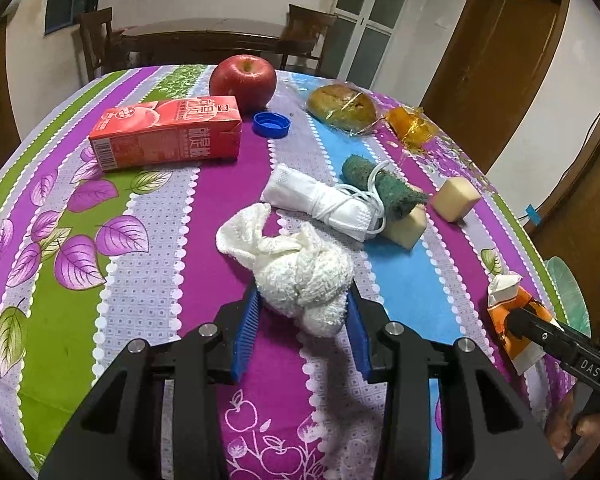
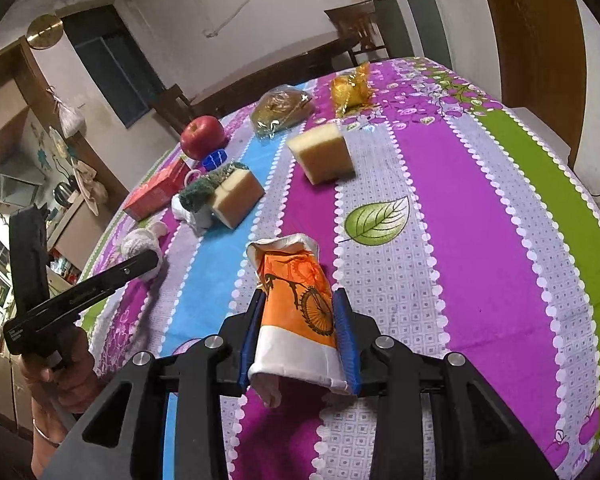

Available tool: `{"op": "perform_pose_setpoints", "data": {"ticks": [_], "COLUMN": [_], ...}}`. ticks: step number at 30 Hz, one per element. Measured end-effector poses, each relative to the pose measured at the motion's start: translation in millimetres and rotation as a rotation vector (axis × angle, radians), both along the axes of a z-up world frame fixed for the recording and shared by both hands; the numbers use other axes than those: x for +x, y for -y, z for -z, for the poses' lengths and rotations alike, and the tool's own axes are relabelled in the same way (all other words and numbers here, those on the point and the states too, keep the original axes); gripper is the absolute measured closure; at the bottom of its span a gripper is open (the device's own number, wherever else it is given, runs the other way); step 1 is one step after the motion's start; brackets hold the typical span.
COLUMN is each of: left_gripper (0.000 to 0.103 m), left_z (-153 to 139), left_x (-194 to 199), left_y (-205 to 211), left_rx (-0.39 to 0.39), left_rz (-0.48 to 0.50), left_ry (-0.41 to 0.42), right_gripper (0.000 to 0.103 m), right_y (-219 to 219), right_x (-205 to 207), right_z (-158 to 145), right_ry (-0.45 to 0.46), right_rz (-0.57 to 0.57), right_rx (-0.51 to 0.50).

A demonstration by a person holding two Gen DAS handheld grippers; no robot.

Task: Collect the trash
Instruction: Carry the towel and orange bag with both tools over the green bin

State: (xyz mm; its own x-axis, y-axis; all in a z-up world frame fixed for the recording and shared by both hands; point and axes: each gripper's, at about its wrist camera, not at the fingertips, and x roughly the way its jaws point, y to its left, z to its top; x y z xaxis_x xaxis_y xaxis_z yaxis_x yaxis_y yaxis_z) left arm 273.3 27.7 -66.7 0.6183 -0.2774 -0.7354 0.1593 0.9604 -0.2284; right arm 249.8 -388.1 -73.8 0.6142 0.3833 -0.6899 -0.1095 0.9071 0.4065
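I see left gripper (image 1: 302,320) clamping white cloth (image 1: 304,276) | right gripper (image 2: 300,332) clamping orange wrapper (image 2: 300,300) | bicycle print: right view only

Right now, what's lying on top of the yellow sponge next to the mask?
A green scrubber leans across the sponge, with the mask's white loop over it. The sponge's covered top can't be seen.

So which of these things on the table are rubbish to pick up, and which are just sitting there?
Probably rubbish:
- crumpled tissue, in the left gripper
- orange wrapper, in the right gripper
- gold wrapper
- face mask
- bottle cap

Probably just lying about:
- apple
- juice carton
- bread
- sponges
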Motion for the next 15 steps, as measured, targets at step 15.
{"op": "perform_pose_setpoints", "data": {"ticks": [15], "left_gripper": [0.064], "left_z": [2.6], "left_x": [1.5], "left_y": [-0.1], "left_rx": [0.001], "left_rz": [-0.001], "left_ry": [-0.020], "right_gripper": [0.066], "right_y": [-0.9], "right_x": [1.1], "right_z": [1.2], "right_ry": [-0.008], "right_rz": [-0.001], "right_rx": [-0.006]}}
